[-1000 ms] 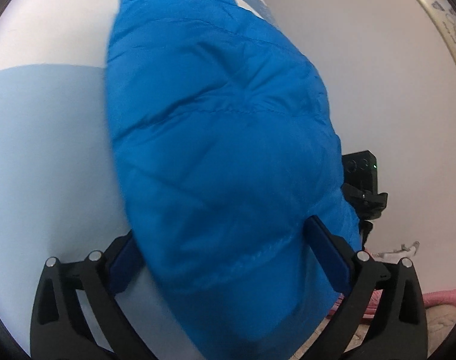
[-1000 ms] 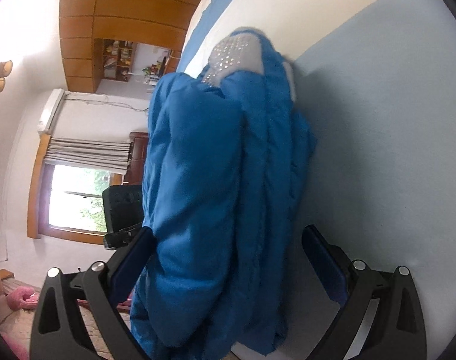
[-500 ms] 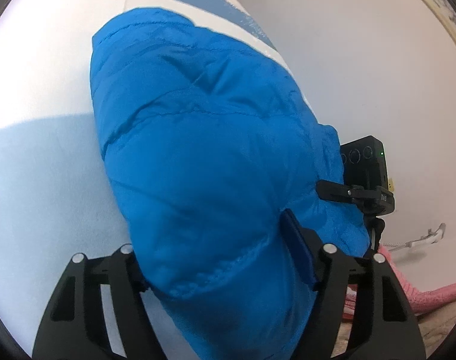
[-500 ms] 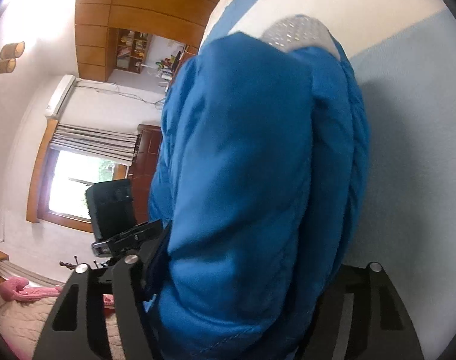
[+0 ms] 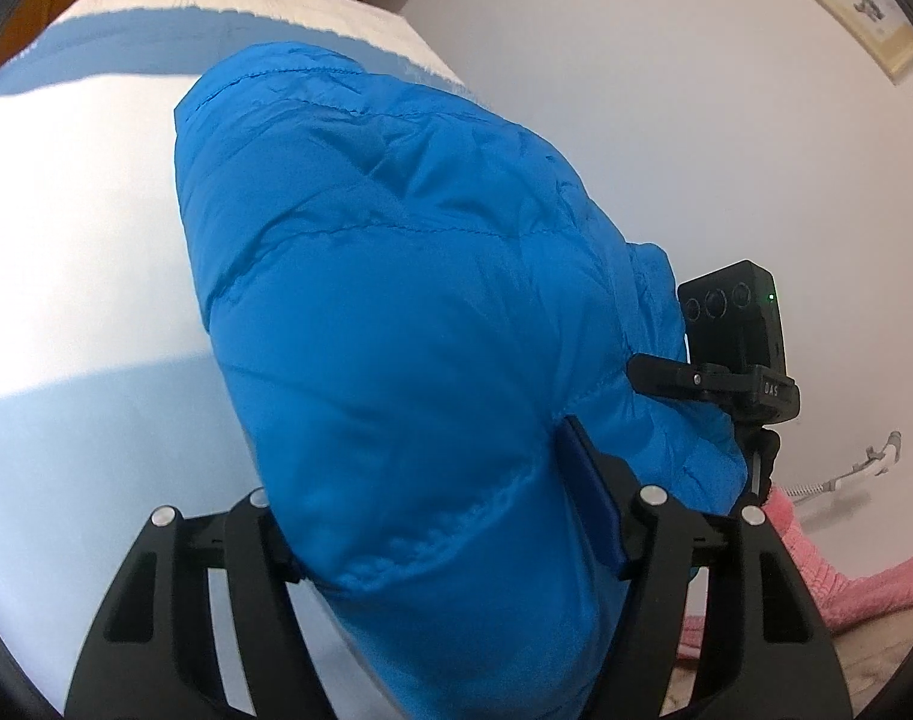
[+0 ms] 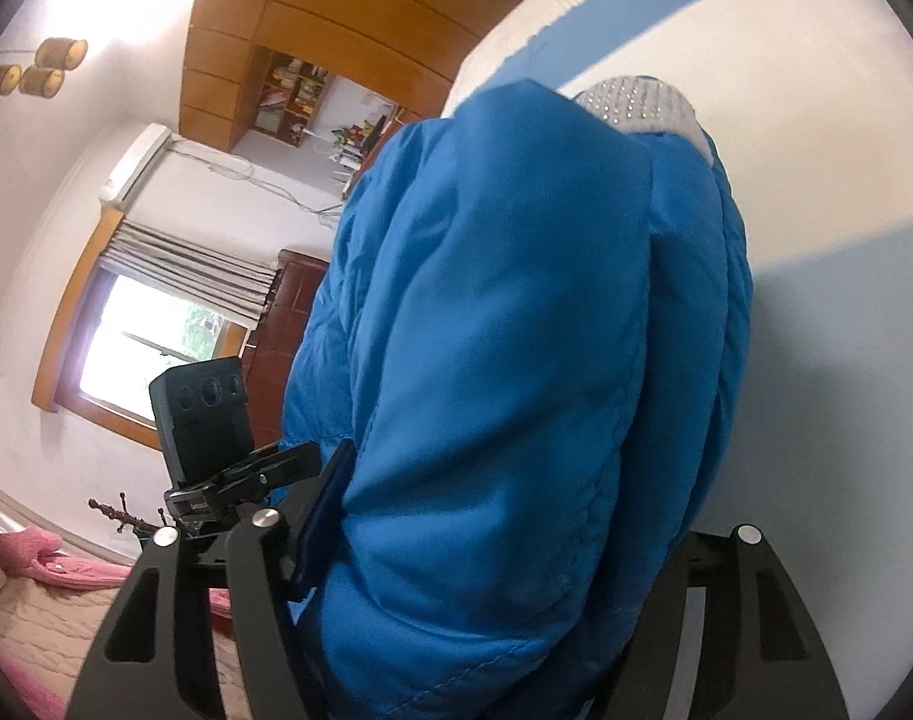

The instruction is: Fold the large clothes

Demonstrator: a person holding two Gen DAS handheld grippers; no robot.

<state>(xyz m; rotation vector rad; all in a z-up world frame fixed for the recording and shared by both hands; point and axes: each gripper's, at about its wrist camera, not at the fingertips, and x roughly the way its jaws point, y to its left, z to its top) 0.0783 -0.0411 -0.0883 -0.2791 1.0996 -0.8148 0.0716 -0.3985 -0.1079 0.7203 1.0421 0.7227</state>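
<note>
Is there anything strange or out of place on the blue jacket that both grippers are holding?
Nothing looks damaged or spilled. The blue jacket is bunched thickly between both grippers, left gripper and right gripper. A grey studded patch pokes out at its far end.

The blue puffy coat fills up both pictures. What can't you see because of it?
- Left wrist view: the blue puffy coat covers the left gripper's left finger pad; only the right finger shows.
- Right wrist view: the coat hides the right gripper's right finger.
- Both views: the coat's lower end is cut off by the bottom edge.
- Its sleeves cannot be made out.
</note>
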